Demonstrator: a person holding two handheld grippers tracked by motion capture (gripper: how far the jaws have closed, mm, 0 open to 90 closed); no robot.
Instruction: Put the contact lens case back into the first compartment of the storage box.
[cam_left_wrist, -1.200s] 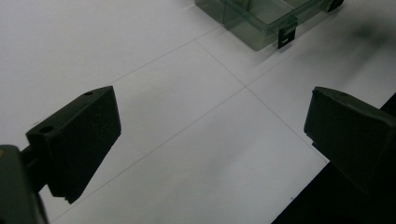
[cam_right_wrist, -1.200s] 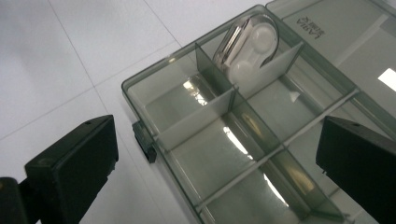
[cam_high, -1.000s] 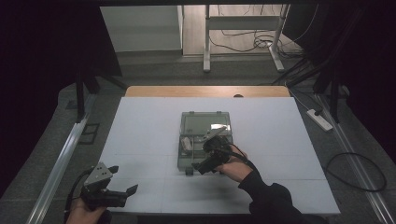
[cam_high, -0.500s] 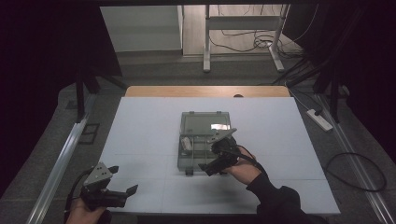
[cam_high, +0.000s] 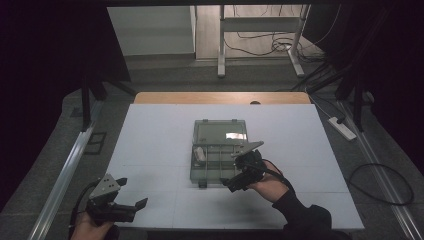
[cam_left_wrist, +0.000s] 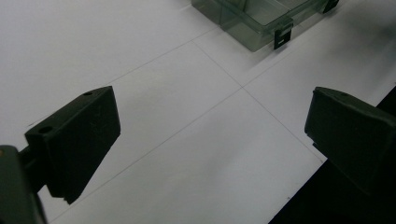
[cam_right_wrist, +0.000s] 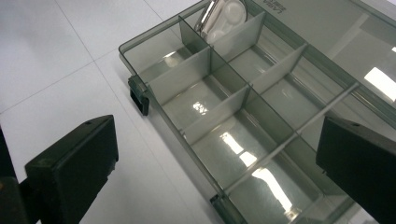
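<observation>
The clear smoke-grey plastic compartment box (cam_high: 220, 150) lies open at the middle of the white bench (cam_high: 150, 135), lid folded back on the far side, divided tray toward the person. A small white and metallic object (cam_right_wrist: 223, 18) sits in one far corner compartment of the tray; the other visible compartments are empty. What that object is cannot be told.

The right tool (cam_high: 235, 182) hangs just above the near right edge of the tray, released, jaws standing wide apart and holding nothing. The right gripper view looks along the jaws at the near row of compartments and the front latch (cam_right_wrist: 139, 98).

The left tool (cam_high: 131, 206) rests near the front left corner of the bench, well apart from the box, also released and empty.

Judged step: approach to the tray by the right tool. The next move likely calls for a choice of target, either the object in the far compartment or the lid, and a lowering of the spread jaws onto it without striking the thin dividers.
</observation>
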